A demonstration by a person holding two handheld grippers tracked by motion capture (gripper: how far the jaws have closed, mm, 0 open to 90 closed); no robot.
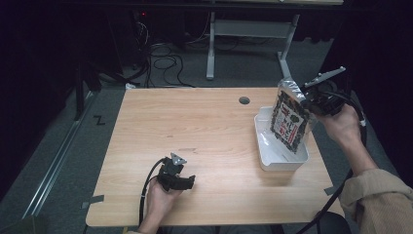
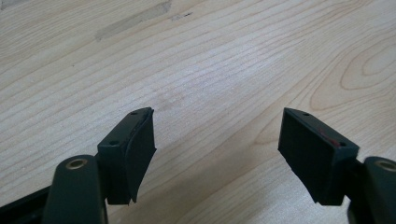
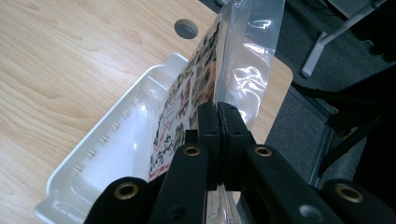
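A printed snack pouch (image 1: 291, 118) with a clear sealed top hangs tilted over a white plastic tray (image 1: 266, 155) at the table's right side. My right gripper (image 1: 308, 96) is shut on the pouch's top edge. In the right gripper view the two black jaws pinch the pouch (image 3: 210, 70) flat, with the tray (image 3: 107, 144) below it. My left gripper (image 1: 187, 181) rests low on the wood near the front edge, held by a hand. Its jaws stand wide apart in the left gripper view, left gripper (image 2: 217, 147) open, bare table between them.
The wooden table (image 1: 195, 126) has a round cable hole (image 1: 244, 100) at the back. Grey tape marks the front corners. Behind the table stand a metal desk frame (image 1: 212, 44) and loose cables on the floor.
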